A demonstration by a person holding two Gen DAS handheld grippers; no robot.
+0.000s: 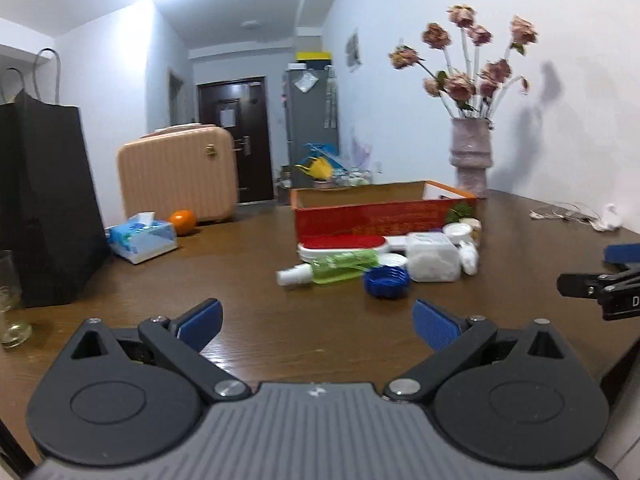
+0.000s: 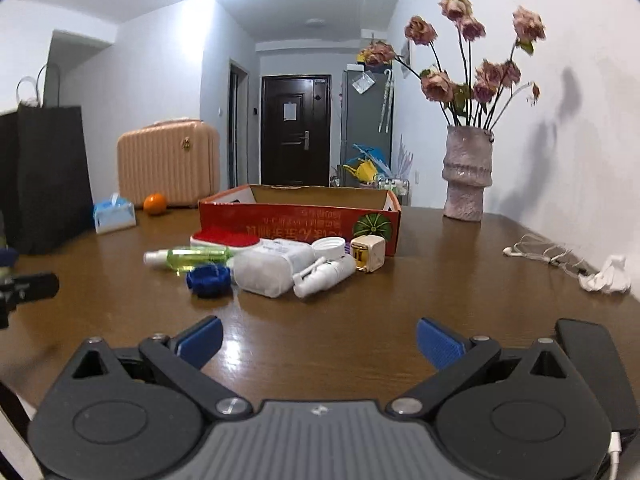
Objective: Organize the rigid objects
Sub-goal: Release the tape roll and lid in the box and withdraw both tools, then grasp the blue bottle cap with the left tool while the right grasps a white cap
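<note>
A red cardboard box (image 1: 372, 218) (image 2: 280, 220) stands open-topped on the brown table (image 1: 248, 280) (image 2: 440, 280). In front of it lies a cluster: a green spray bottle (image 1: 332, 270) (image 2: 188, 257), a blue ridged cap (image 1: 386, 282) (image 2: 208, 278), a translucent white container (image 1: 432, 262) (image 2: 268, 270), a red-topped brush (image 1: 344, 245) (image 2: 228, 236), a white spray bottle (image 2: 324, 274) and a white-and-gold cube (image 2: 369, 258). My left gripper (image 1: 318, 322) is open and empty, short of the cluster. My right gripper (image 2: 320, 340) is also open and empty, and it shows at the left wrist view's right edge (image 1: 600, 284).
A pink vase of dried roses (image 1: 470, 156) (image 2: 466, 174) stands behind the box. A black paper bag (image 1: 44, 208), tissue pack (image 1: 142, 238), orange (image 1: 183, 222) and drinking glass (image 1: 10, 300) are at the left. White earphones and cable (image 2: 560, 258) lie at the right. A black phone (image 2: 596, 360) is near.
</note>
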